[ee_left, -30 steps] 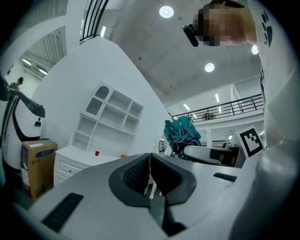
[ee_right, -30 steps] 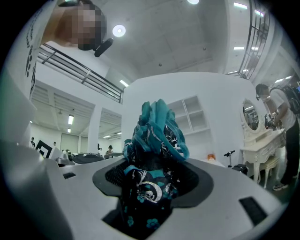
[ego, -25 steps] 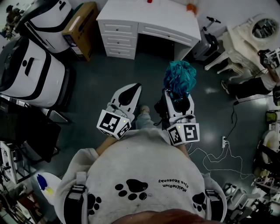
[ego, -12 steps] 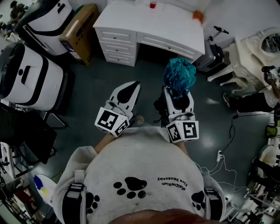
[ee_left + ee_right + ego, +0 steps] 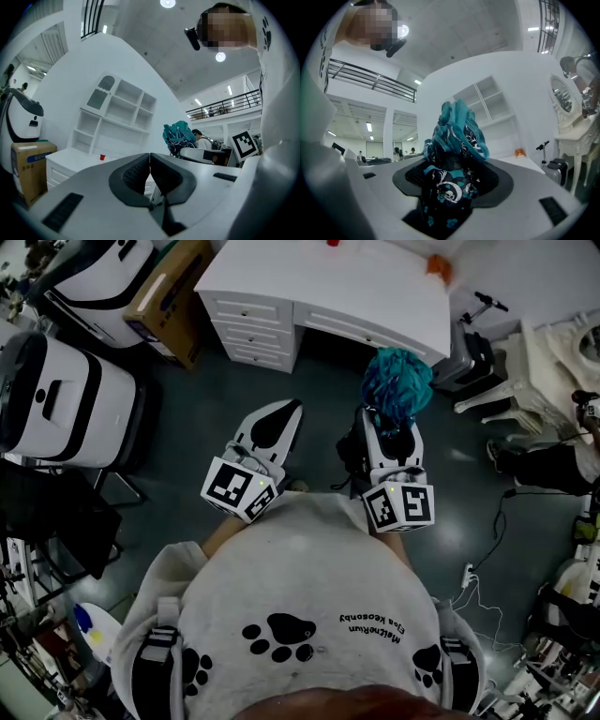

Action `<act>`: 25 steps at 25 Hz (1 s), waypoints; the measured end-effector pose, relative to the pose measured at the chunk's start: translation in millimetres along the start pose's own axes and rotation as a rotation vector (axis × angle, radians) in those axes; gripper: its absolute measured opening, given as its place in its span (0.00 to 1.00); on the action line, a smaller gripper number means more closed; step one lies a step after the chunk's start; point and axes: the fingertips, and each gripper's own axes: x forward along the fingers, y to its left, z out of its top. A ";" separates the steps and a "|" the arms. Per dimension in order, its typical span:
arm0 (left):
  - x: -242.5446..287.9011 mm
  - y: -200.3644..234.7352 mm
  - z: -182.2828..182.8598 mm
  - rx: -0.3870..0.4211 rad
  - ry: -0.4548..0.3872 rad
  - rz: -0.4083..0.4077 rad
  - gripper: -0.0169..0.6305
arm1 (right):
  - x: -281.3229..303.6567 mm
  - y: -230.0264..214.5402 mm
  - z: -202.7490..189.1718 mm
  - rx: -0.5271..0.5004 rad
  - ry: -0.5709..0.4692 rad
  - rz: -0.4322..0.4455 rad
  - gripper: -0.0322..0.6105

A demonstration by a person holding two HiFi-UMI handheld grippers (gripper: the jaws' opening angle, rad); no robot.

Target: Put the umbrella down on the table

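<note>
Grips the folded teal umbrella [image 5: 397,385] in the right tongs [image 5: 387,435], well short of the white counter [image 5: 328,282] ahead. Holds the left tongs [image 5: 277,420] pressed together, empty. Probably light, soft, slippery fabric; best clamped around the stiff core.

2 grippers: left gripper [image 5: 291,409], right gripper [image 5: 392,427]; 1 teal umbrella [image 5: 398,385]; 1 white desk [image 5: 309,282]; 1 red cup [image 5: 102,157]; 1 cardboard box [image 5: 169,296].

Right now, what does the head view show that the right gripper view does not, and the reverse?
Only the head view shows the cardboard box and the drawers. Only the right gripper view shows the wall shelves and the right tongs closed on the umbrella from close up. Both show the teal umbrella and the white desk.
</note>
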 end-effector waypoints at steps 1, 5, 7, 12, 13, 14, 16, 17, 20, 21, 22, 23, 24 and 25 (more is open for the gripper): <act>3.5 1.5 -0.2 0.002 0.002 0.000 0.05 | 2.5 -3.5 -1.6 0.007 0.007 -0.005 0.47; 15.1 10.5 -4.8 -0.016 0.006 0.008 0.05 | 11.0 -11.8 -7.4 0.016 0.019 -0.011 0.47; 21.1 14.5 -7.5 -0.022 0.009 0.000 0.05 | 14.8 -14.5 -9.2 0.015 0.020 -0.015 0.47; 48.1 28.7 -11.3 -0.031 0.016 -0.027 0.05 | 33.0 -31.9 -10.5 0.020 0.029 -0.051 0.47; 55.4 32.7 -11.8 -0.030 0.019 -0.034 0.05 | 38.1 -36.6 -10.6 0.020 0.029 -0.059 0.47; 63.2 37.2 -12.5 -0.032 0.021 -0.040 0.05 | 43.9 -41.4 -11.1 0.020 0.029 -0.066 0.47; 79.4 47.0 -13.5 -0.044 0.023 -0.052 0.05 | 56.8 -50.5 -12.2 0.018 0.031 -0.081 0.47; 87.8 52.3 -13.5 -0.048 0.024 -0.059 0.05 | 63.9 -54.9 -12.5 0.018 0.033 -0.088 0.47; 113.2 71.4 -11.4 -0.046 0.027 -0.078 0.05 | 89.3 -66.9 -13.5 0.016 0.036 -0.106 0.47; 121.9 79.1 -10.3 -0.046 0.025 -0.083 0.05 | 99.6 -70.5 -13.6 0.014 0.036 -0.110 0.47; 130.8 87.5 -9.3 -0.051 0.023 -0.085 0.05 | 110.8 -73.9 -13.3 0.012 0.035 -0.112 0.47; 140.0 96.5 -8.1 -0.056 0.021 -0.088 0.05 | 123.0 -77.1 -12.9 0.010 0.033 -0.115 0.47; 149.4 106.0 -6.6 -0.057 0.021 -0.092 0.05 | 135.9 -80.1 -12.4 0.008 0.032 -0.116 0.47; 158.5 115.7 -4.5 -0.055 0.022 -0.096 0.05 | 149.0 -82.7 -12.0 0.006 0.030 -0.117 0.47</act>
